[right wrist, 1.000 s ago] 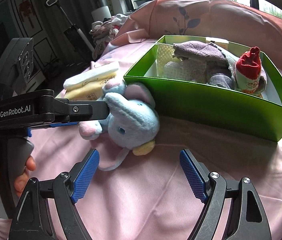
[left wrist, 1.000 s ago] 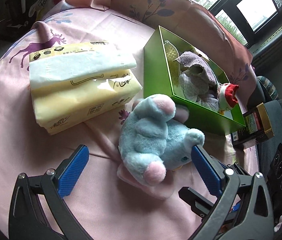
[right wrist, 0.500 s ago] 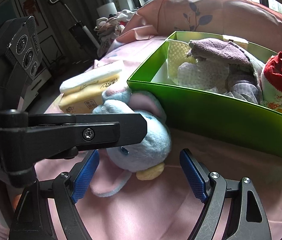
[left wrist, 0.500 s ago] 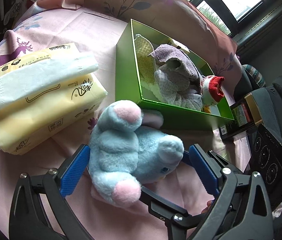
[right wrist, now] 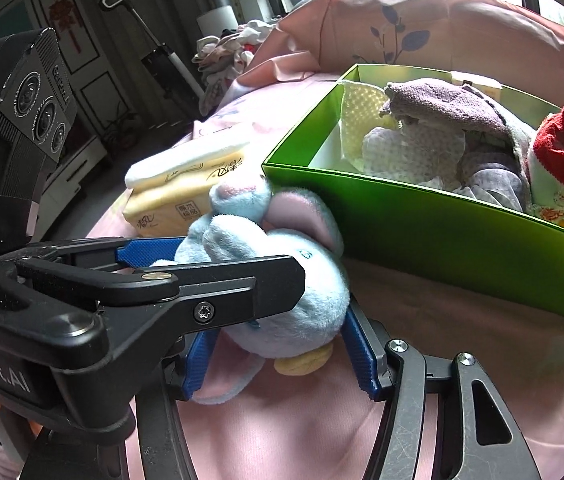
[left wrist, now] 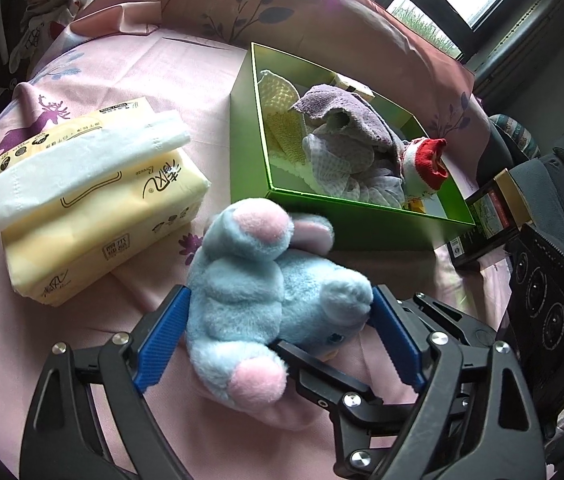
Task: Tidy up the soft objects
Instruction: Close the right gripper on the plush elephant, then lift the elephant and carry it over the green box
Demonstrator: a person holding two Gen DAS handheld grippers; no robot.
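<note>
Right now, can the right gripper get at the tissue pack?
Probably not directly: the right gripper is closed on the blue plush elephant, and the left gripper crosses in front of the tissue pack.

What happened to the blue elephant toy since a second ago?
Both tools moved in and closed on the plush elephant: the left tool now squeezes its body, and the right tool pinches its head. Before, both were open and farther back. The elephant lies on the pink bedsheet as before, and the green box and the tissue pack stayed put.
</note>
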